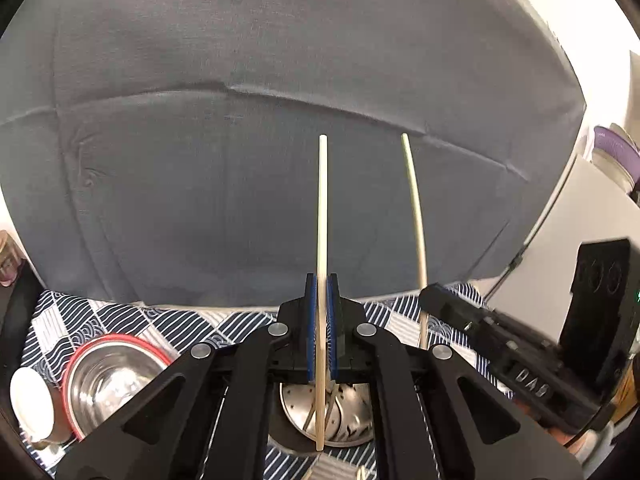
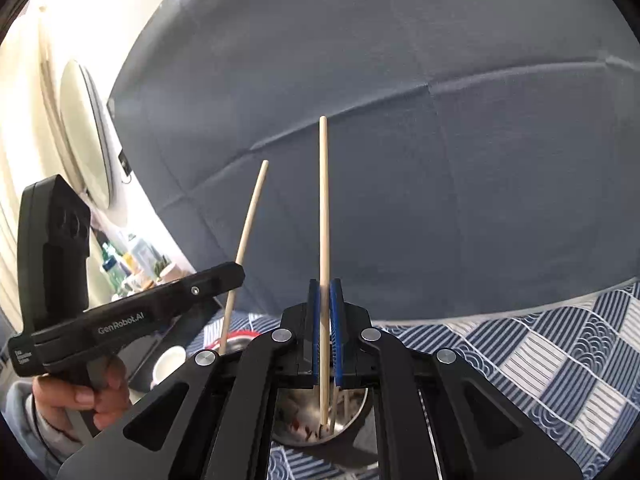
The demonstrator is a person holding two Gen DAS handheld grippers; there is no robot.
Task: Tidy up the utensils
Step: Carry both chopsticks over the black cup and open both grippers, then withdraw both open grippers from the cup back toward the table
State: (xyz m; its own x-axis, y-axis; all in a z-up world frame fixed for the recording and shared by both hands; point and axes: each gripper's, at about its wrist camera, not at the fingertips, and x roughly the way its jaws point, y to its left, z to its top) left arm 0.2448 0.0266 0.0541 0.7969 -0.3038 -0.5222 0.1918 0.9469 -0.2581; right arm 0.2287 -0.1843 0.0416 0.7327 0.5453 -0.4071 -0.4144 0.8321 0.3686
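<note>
Above the perforated metal holder (image 1: 320, 412), the left claw (image 1: 322, 332) is clamping one chopstick (image 1: 322, 208) upright, and the right claw (image 2: 325, 336) is clamping another chopstick (image 2: 324, 200). Each should, I think, be lowered straight before the claw is opening.

Pale chopsticks (image 1: 322, 216), blue-striped tablecloth (image 2: 540, 352)

A chopstick (image 2: 323, 240) is clamped upright in the right gripper (image 2: 325, 332) above a steel holder (image 2: 352, 420), another chopstick (image 2: 244, 248) being held by the left gripper (image 2: 224, 276).
</note>
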